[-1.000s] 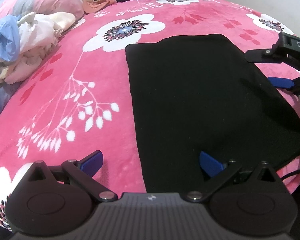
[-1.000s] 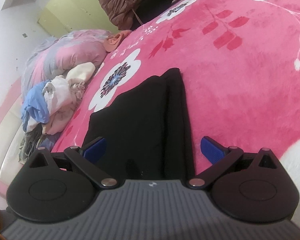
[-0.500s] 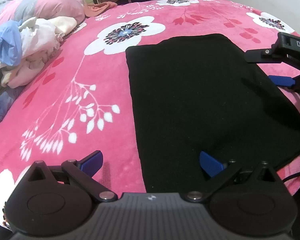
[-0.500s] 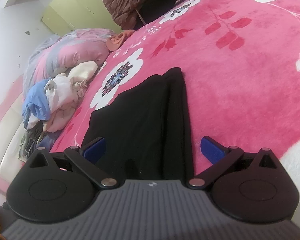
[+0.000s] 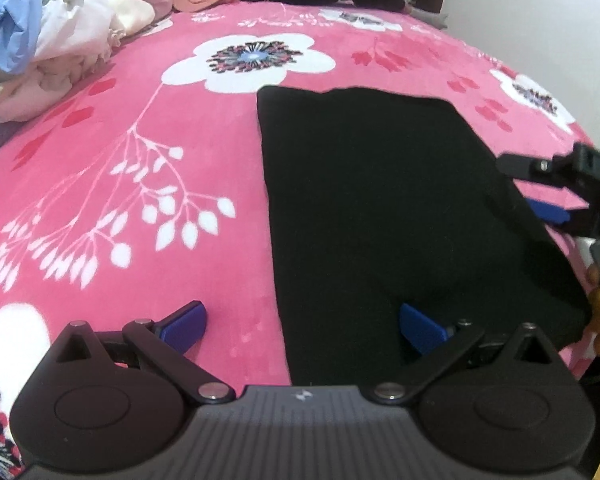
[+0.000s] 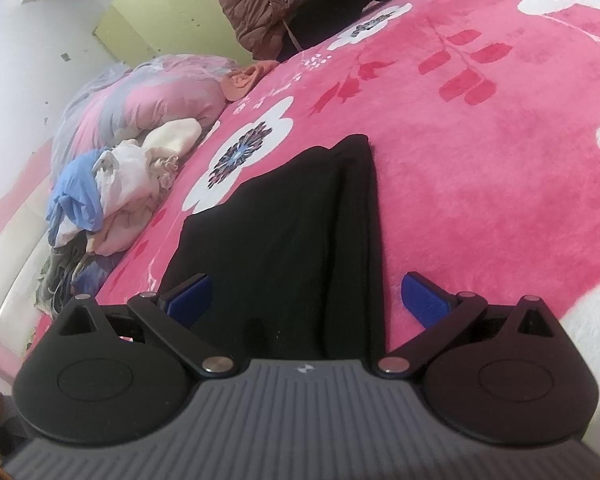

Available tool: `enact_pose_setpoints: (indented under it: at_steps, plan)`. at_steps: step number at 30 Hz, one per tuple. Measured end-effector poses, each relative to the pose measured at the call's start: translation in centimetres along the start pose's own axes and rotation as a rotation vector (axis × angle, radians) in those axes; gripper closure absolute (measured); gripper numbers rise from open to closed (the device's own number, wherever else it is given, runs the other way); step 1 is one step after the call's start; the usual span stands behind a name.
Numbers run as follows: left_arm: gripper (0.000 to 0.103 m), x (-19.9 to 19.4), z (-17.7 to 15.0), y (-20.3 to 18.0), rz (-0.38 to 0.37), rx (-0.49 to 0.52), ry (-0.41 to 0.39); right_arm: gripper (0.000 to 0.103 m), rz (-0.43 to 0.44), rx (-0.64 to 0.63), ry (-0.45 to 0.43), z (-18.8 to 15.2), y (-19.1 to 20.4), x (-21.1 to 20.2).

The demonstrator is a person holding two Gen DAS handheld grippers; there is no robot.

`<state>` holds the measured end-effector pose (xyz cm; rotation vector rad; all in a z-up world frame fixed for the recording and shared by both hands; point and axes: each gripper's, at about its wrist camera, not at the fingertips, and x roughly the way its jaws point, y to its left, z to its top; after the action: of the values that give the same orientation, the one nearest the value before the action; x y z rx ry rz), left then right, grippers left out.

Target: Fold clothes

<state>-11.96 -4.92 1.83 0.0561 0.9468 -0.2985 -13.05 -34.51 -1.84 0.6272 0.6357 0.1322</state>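
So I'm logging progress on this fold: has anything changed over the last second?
Only slightly: the left gripper tipped, shifting its view of the bed. Nothing was grasped or released. Both grippers stay open, and the black garment lies flat as before, right gripper at its edge.

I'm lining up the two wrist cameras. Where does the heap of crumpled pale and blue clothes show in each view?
Left wrist: heap of crumpled clothes in the top-left corner, beyond the pink blanket.
Right wrist: the heap at left, mid-height, left of the black garment.
Shared landmark: the white flower print between heap and garment.
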Motion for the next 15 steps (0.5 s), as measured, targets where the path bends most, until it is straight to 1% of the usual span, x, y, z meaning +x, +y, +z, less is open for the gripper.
enact_pose_setpoints:
  at_steps: [7, 15]
  plan:
    - [0.0, -0.1, 1.1, 1.3, -0.069, -0.072, -0.057, 0.001, 0.01, -0.011, -0.003, -0.1, -0.1, 0.0]
    - [0.0, 0.5, 2.2, 2.8, -0.162, -0.107, -0.123, 0.001, 0.023, -0.023, -0.004, -0.2, -0.2, 0.0]
